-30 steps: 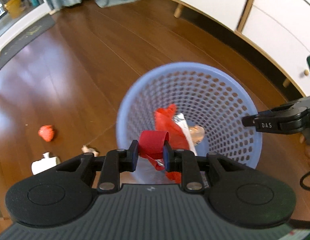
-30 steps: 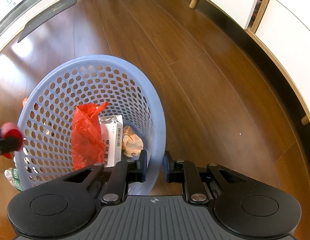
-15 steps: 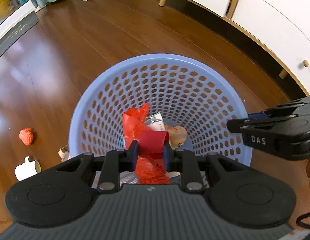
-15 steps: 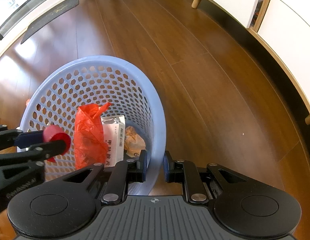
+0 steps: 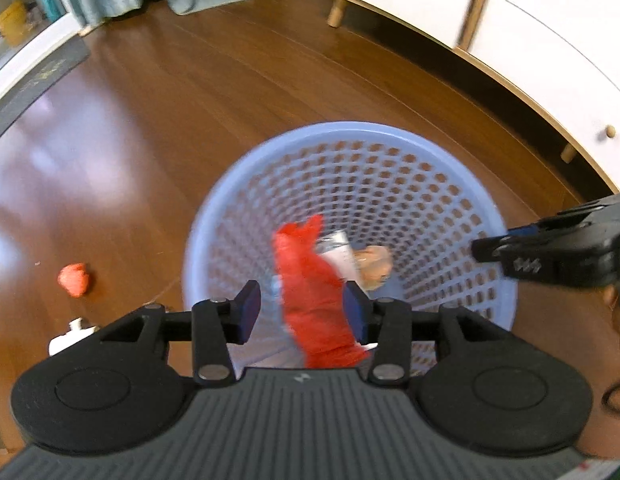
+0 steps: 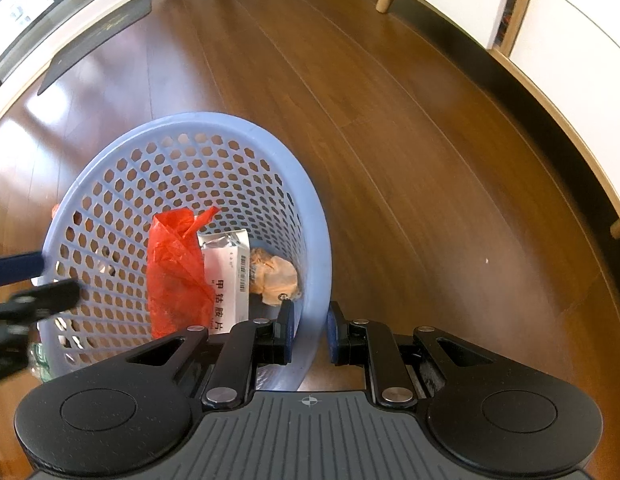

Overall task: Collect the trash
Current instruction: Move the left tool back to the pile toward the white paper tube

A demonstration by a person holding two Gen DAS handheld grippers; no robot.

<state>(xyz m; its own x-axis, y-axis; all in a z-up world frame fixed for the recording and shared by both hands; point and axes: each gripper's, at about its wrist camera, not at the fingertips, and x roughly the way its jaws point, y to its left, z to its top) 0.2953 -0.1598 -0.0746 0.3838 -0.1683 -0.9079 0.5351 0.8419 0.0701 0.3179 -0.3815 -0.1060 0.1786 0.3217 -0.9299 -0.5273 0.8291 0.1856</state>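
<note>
Left wrist view shows my pale blue perforated plastic basket [image 5: 350, 152] already holding a crumpled red plastic bag [image 5: 310, 280], a white foil packet [image 6: 225, 276] and a tan paper wad [image 6: 275, 276]. My left gripper [image 5: 297, 312] is opening above it with nothing pinched, my right gripper [image 6: 310, 330] clamps the basket's rim, and a red crumpled scrap [image 5: 73, 280] and white tube piece [image 5: 71, 336] wait on the wooden floor [image 5: 149, 120].
</note>
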